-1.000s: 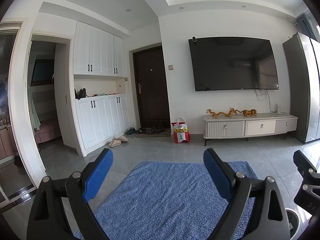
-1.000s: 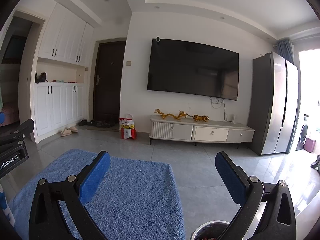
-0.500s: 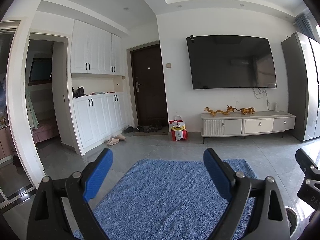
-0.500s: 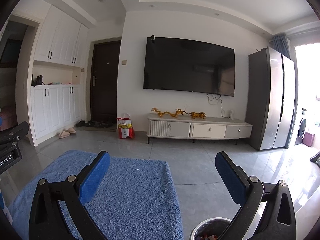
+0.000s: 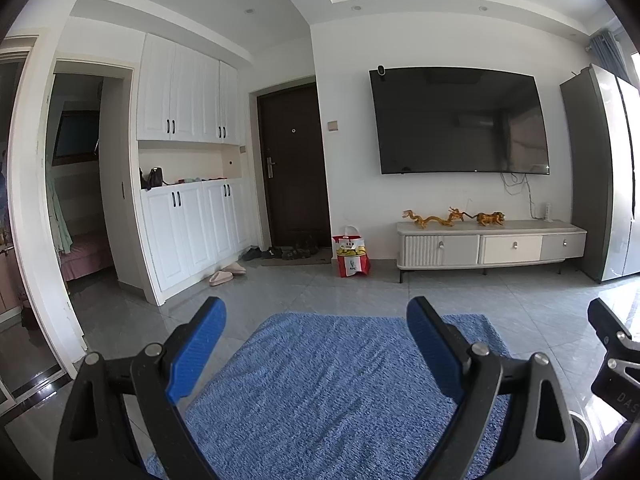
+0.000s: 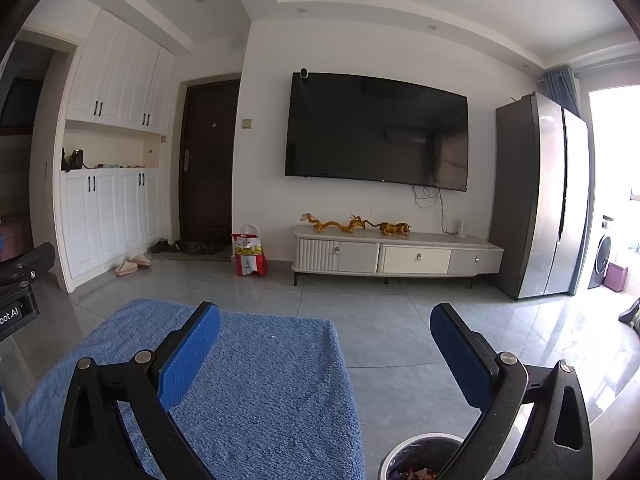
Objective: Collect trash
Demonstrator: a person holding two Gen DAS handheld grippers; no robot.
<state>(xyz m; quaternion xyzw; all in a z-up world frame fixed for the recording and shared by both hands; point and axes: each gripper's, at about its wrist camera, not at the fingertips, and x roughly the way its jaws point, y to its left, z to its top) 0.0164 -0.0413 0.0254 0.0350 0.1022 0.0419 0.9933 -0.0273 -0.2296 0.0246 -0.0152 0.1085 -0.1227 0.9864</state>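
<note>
Left gripper (image 5: 316,312) and right gripper (image 6: 325,316) hover over the blue rug (image 6: 260,380), jaws spread wide and empty (trash bin (image 6: 404,448) lies below the right one)

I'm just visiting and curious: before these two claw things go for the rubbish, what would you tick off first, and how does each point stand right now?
1. Left gripper open, holding nothing: ok.
2. Right gripper open, holding nothing: ok.
3. Trash bin in view below the right gripper, rubbish inside: ok.
4. Loose trash visible on blue rug or floor: not ok, none seen.
5. Red-and-white bag by the door is trash: cannot tell.
</note>
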